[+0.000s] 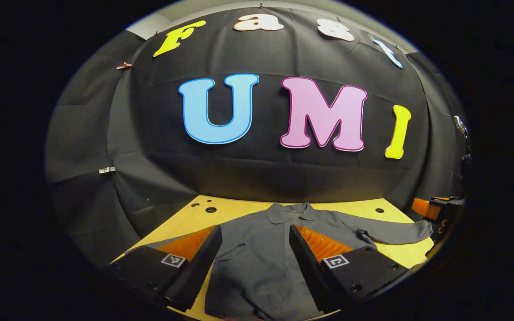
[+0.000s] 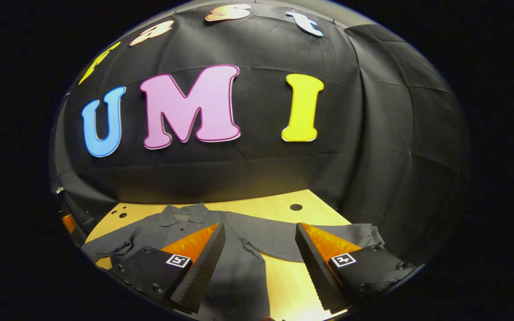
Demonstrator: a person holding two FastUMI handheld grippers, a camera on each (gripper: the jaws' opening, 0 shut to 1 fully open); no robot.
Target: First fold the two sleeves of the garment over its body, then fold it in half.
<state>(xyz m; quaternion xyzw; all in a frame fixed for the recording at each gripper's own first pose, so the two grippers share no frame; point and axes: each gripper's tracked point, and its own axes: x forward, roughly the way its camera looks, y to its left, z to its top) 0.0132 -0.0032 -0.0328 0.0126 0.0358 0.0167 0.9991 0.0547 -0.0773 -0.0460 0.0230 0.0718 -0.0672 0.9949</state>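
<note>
A grey collared shirt (image 1: pixel 257 263) lies flat, front up, on the yellow wooden table (image 1: pixel 239 208), collar (image 1: pixel 290 211) toward the far wall. One sleeve (image 1: pixel 400 232) stretches out to the right. My left gripper (image 1: pixel 254 229) hovers low over the shirt's body, open, with nothing between its fingers. In the right gripper view the shirt (image 2: pixel 239 267) lies left of centre, its collar (image 2: pixel 185 214) at the back and both sleeves spread: one to the right (image 2: pixel 355 232), one to the left (image 2: pixel 105 249). My right gripper (image 2: pixel 260 227) is open above that right sleeve and the bare table (image 2: pixel 275 200).
The booth's black cloth wall closes off the back and both sides of the table. Small round holes (image 1: pixel 210 209) (image 2: pixel 296 207) dot the tabletop near its far edge. The other gripper's orange and black body shows at the edge of each view (image 1: pixel 435 208) (image 2: pixel 67 221).
</note>
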